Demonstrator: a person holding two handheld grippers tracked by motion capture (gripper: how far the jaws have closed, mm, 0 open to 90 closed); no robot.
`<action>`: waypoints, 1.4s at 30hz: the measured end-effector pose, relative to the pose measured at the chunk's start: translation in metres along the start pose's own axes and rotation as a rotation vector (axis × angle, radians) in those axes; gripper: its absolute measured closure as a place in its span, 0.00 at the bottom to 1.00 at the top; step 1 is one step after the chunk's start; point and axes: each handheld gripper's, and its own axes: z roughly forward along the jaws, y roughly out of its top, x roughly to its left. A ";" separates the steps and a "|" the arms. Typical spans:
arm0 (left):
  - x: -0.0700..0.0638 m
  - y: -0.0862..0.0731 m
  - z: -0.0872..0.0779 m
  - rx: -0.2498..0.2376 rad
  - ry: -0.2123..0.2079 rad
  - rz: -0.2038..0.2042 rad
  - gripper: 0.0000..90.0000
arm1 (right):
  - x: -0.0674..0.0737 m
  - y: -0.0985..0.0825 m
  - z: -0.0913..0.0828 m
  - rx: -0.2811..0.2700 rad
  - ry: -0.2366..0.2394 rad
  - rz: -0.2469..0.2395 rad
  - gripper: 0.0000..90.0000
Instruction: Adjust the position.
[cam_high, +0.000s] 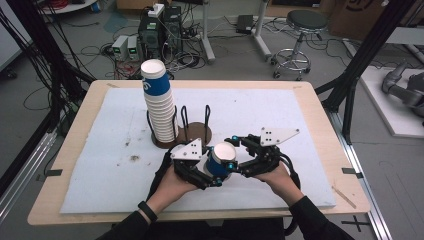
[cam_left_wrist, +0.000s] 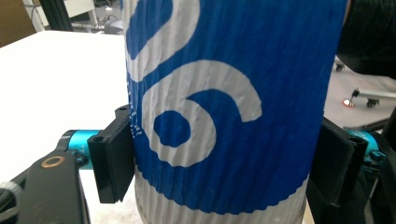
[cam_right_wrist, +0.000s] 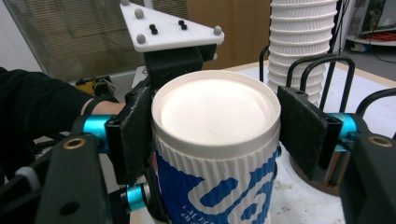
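**Blue cup held between two grippers in front of the cup holder**

The person's forearms are coming in at the table's near edge. The left gripper (cam_high: 216, 176) is pinching the blue and white ribbed cup (cam_high: 221, 159), both pads lying against its wall. The right gripper (cam_high: 233, 152) is bracketing the cup's upturned white base, left pad touching, right pad just off it, so its grip cannot be told. The cup is sitting just in front of the brown wire holder (cam_high: 200, 131), near the tall cup stack (cam_high: 159, 102).
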 end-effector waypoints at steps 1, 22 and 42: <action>0.001 0.002 -0.001 0.009 0.002 0.006 0.24 | 0.000 0.001 -0.001 0.009 -0.002 0.008 0.26; -0.002 0.041 0.008 0.496 0.046 0.143 0.26 | -0.004 0.019 -0.001 0.316 -0.031 -0.040 0.22; 0.009 0.037 -0.019 0.106 0.063 0.065 0.17 | -0.021 0.011 -0.016 0.147 0.032 0.033 0.33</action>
